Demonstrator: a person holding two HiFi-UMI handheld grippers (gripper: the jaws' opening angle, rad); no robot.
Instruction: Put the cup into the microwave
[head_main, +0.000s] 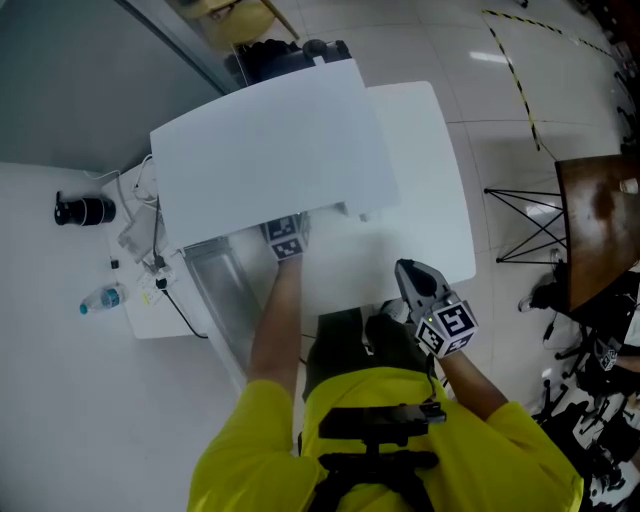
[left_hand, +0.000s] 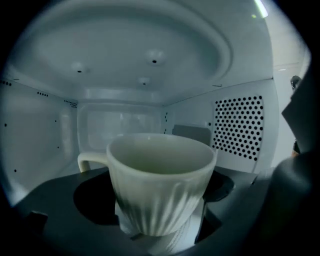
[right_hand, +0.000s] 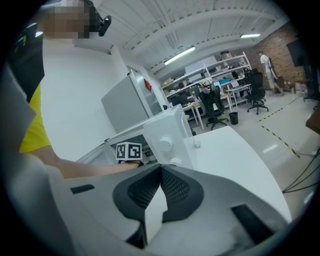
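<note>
The cup (left_hand: 160, 180) is inside the microwave (head_main: 270, 140), gripped by the left gripper (head_main: 284, 238), whose dark, matte jaws close round its lower body with their scooped, rounded hollows on either side. It is a pale, glossy cup that looks ceramic, with a smooth round rim and shallow vertical flutes running down its tapering wall. It stands upright, mouth up and its axis vertical, and its loop handle (left_hand: 90, 161) sticks out sideways toward the oven's left wall. A pale strip under its base carries fine print too blurred to read. The cavity around it is smooth white, with a shallow domed ceiling and a panel of small round holes (left_hand: 239, 127) on the right wall. From above, the microwave is a plain white box on a white table (head_main: 440, 210), its door (head_main: 222, 285) swung open to the left. The right gripper (right_hand: 160, 169) hangs back near the person's body over the table edge, empty, its mesh-textured black pads closed tip to tip. Each gripper's cube shows black-and-white square markers.
</note>
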